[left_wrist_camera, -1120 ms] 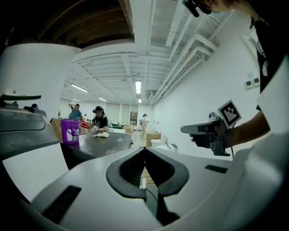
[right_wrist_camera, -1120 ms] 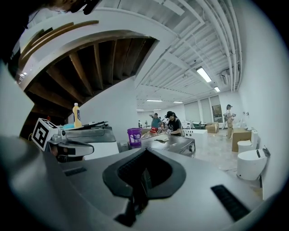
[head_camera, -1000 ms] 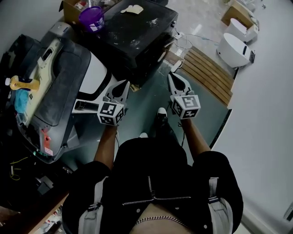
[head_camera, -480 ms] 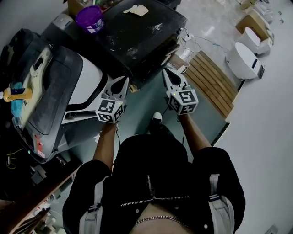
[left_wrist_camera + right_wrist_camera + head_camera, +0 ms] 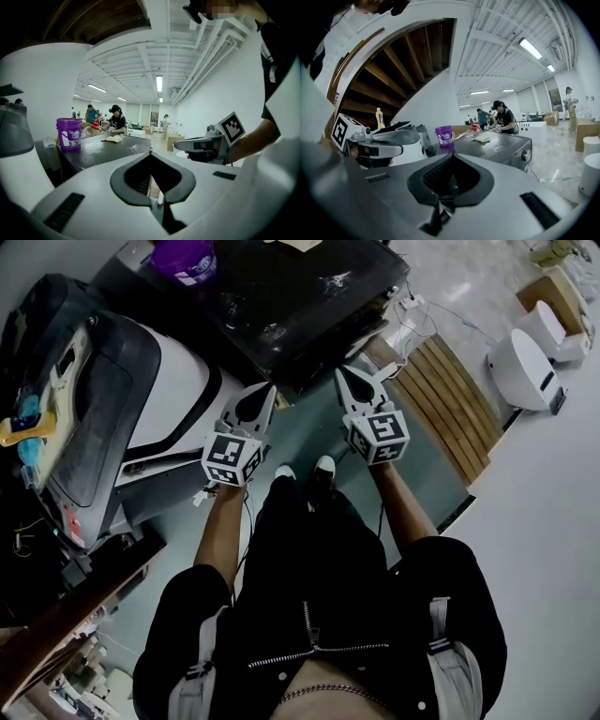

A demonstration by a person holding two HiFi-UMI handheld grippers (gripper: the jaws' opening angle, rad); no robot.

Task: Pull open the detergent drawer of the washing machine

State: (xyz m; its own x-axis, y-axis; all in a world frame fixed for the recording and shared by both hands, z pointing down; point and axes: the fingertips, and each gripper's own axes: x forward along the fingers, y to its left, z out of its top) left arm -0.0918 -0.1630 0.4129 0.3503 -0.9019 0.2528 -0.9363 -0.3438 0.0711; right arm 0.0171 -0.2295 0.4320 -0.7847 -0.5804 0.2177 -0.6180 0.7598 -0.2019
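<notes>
A black washing machine (image 5: 281,296) with a dusty top stands ahead of me; the right gripper view shows its front with a round knob (image 5: 524,156). I cannot make out its detergent drawer in any view. My left gripper (image 5: 259,397) is shut and empty, its tip just short of the machine's lower front corner. Also shut with nothing in it, my right gripper (image 5: 349,381) hangs near the machine's right front corner. In the left gripper view the jaw tips (image 5: 150,152) meet, with the right gripper (image 5: 206,145) beside them. In the right gripper view the jaws (image 5: 452,157) are closed too.
A white and grey machine (image 5: 169,399) lies to the left, close to my left gripper. A purple bucket (image 5: 185,257) stands on the black machine. A wooden pallet (image 5: 441,399) and white round units (image 5: 525,371) are to the right. People work at tables in the background (image 5: 115,123).
Both grippers have moved forward, closer to the black machine's front, as the person stepped toward it. Both stayed shut.
</notes>
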